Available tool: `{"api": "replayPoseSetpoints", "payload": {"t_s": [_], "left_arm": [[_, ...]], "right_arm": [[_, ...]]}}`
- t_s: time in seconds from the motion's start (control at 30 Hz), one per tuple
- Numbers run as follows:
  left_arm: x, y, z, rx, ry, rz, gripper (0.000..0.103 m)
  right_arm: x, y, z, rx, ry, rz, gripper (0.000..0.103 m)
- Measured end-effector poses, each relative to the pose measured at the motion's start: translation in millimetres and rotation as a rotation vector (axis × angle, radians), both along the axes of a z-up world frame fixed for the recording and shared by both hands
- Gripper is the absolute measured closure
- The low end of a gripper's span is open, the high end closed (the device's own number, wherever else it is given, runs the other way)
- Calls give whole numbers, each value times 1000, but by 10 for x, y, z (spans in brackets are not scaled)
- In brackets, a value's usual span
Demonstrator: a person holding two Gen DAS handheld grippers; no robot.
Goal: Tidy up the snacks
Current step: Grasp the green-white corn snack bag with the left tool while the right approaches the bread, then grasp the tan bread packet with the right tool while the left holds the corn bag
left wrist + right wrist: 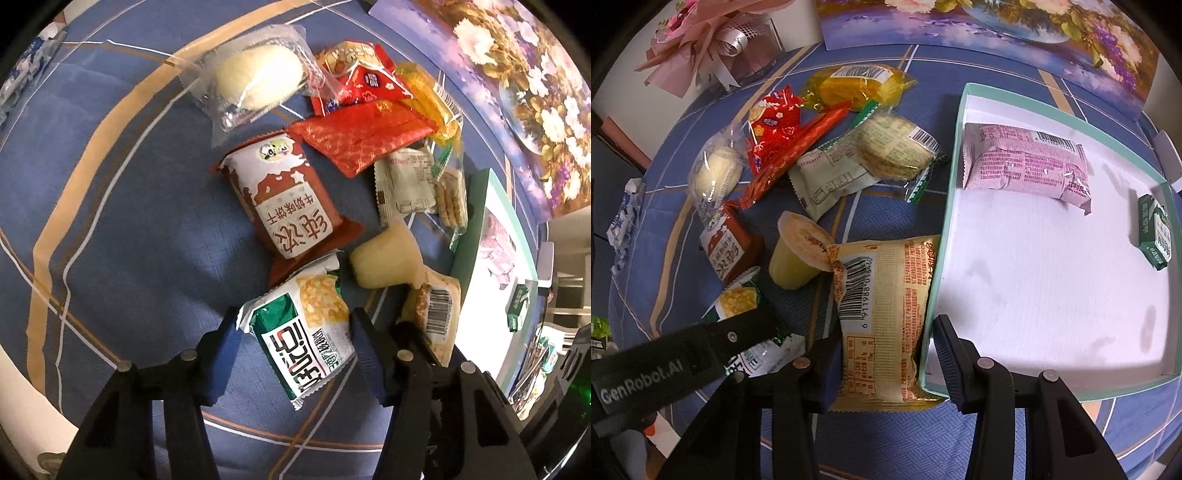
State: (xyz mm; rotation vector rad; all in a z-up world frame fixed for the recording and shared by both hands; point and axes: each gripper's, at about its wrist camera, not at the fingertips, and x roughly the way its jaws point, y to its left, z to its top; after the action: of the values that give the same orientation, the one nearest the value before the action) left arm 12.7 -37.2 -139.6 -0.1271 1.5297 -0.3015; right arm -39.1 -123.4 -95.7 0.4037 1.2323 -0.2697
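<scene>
Lying flat, green-white snack packet (303, 332), crinkled

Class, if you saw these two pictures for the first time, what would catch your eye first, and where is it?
The heap of bright snack packets on the blue cloth, left of the box. Then the pale green box on the right, holding a pink packet and a small green one.

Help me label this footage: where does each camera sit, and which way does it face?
Left wrist: on the left gripper, looking steeply down its own two fingers at a green-and-white snack packet between them.
Right wrist: on the right gripper, looking down its fingers at a yellow barcoded packet beside the teal-rimmed box; the left gripper crosses lower left.
Shared: jelly cup, both packets, blue checked cloth.
</scene>
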Motion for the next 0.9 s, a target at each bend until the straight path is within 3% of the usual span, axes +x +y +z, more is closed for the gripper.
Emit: {"api": "replayPoseSetpoints", "payload": {"t_s": [0.47, 0.73, 0.9], "left_arm": [[87, 231, 447, -28, -57, 7, 43], [35, 313, 474, -20, -41, 2, 43], [42, 277, 340, 6, -8, 2, 43]], "right_arm": [[-77, -155, 289, 45, -90, -30, 60], [-62, -106, 127, 43, -26, -6, 60], [-49, -94, 128, 42, -23, 0, 57]]}}
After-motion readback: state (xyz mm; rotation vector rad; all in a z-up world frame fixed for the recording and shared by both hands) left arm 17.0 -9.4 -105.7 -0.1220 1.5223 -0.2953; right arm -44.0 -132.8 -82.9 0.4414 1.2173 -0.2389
